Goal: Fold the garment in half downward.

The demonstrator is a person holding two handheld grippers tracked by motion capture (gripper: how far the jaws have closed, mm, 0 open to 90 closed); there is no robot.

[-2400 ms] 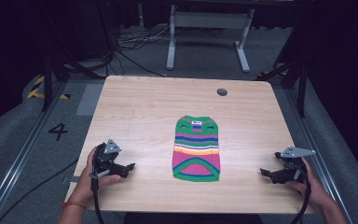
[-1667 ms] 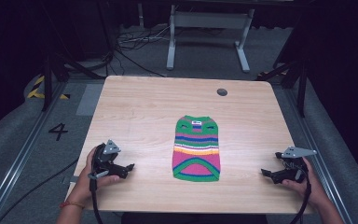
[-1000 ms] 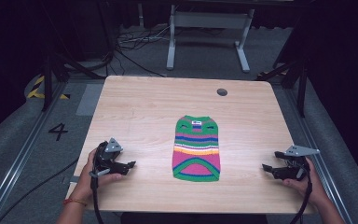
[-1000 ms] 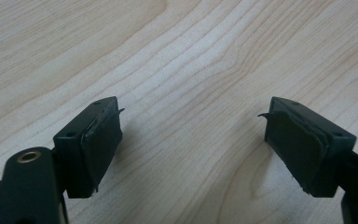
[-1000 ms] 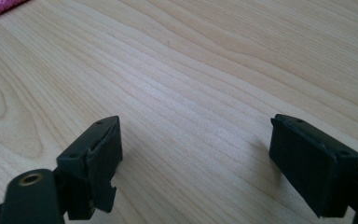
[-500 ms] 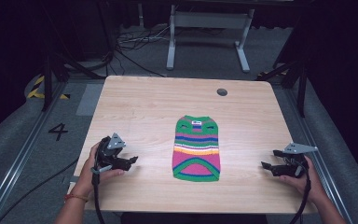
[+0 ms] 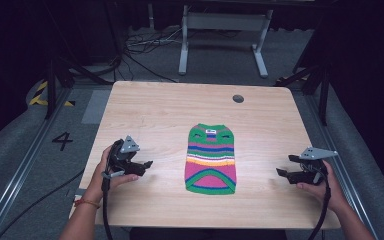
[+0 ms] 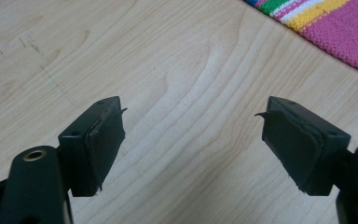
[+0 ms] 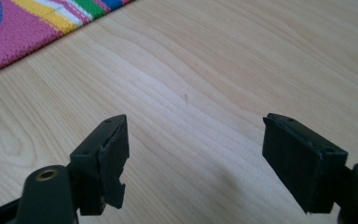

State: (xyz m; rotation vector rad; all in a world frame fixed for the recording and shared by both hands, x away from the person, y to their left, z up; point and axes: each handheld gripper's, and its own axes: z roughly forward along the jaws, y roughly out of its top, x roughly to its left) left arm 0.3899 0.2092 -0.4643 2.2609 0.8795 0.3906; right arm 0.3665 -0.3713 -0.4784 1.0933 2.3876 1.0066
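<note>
A small striped knitted sweater (image 7: pixel 211 159) is lying flat near the middle of the wooden bench (image 7: pixel 170 115), slightly toward the person's edge. Its green neckband with a small label is pointing away from the person, and its green-edged pink hem is facing them. Bands of green, blue, pink, white and yellow are running across it. In the left gripper view a corner of the sweater (image 8: pixel 326 28) is showing at the upper right, and in the right gripper view its striped edge (image 9: pixel 32 28) is showing at the upper left.

The left gripper (image 7: pixel 142 167) is sitting to the left of the sweater, near it but apart, held in the person's left hand (image 7: pixel 111 167) low over the bench. Its jaws are standing wide apart with only bare wood between them, and its fingertips (image 8: pixel 103 140) are gripping nothing. The right gripper (image 7: pixel 286 166) is sitting to the right of the sweater, farther off, near the bench's right edge, held in the right hand (image 7: pixel 320 186). Its jaws are also spread wide over bare wood, with its fingertips (image 9: pixel 114 154) empty. Both grippers are pointing inward toward the sweater.

A dark round hole (image 7: pixel 238 98) is sitting in the bench top near the far edge. Beyond the bench, cables (image 7: pixel 140 45) are lying on the grey floor beside a white metal frame (image 7: pixel 220 25), and a painted number four (image 7: pixel 62 141) is showing on the floor at the left.
</note>
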